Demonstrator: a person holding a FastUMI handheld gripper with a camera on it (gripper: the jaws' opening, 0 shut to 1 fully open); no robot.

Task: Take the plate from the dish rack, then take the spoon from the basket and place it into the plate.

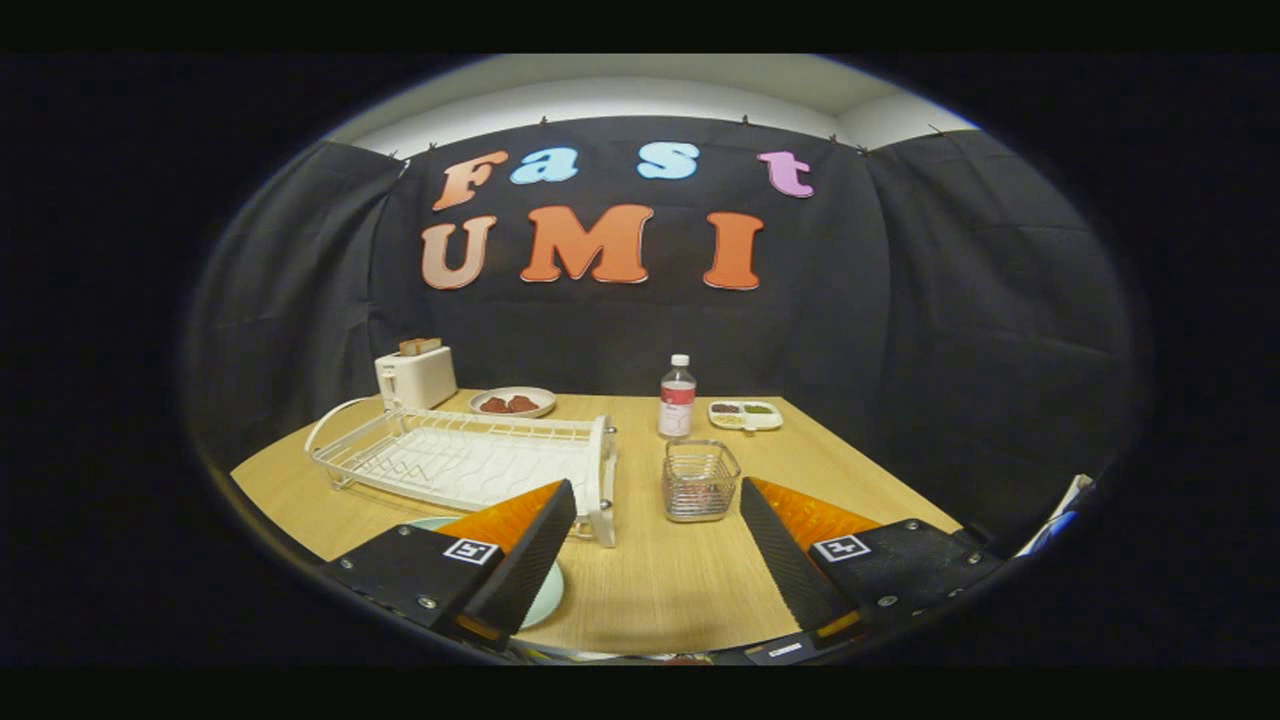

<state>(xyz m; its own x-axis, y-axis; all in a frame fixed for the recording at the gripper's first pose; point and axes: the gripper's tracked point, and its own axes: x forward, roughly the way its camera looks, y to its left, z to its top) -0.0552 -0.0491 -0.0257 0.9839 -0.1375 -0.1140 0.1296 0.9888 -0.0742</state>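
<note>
Dish rack (470, 462) holds nothing; pale green plate (545, 592) lies on table (650, 585) just in front of rack, partly under left finger, so first step judged done. Wire basket (700, 481) right of rack; spoon inside not discernible. Gripper (655, 540) fingers spread apart, clasping nothing. Toaster (415, 375), food bowl (512, 402), bottle (677, 397), divided tray (745, 414) beyond rack, none blocking basket.

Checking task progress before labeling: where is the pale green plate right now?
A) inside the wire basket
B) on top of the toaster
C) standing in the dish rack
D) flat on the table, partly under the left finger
D: the plate lies flat on the table in front of the dish rack, partly hidden by the left of the open fingers, which hold nothing.
</note>
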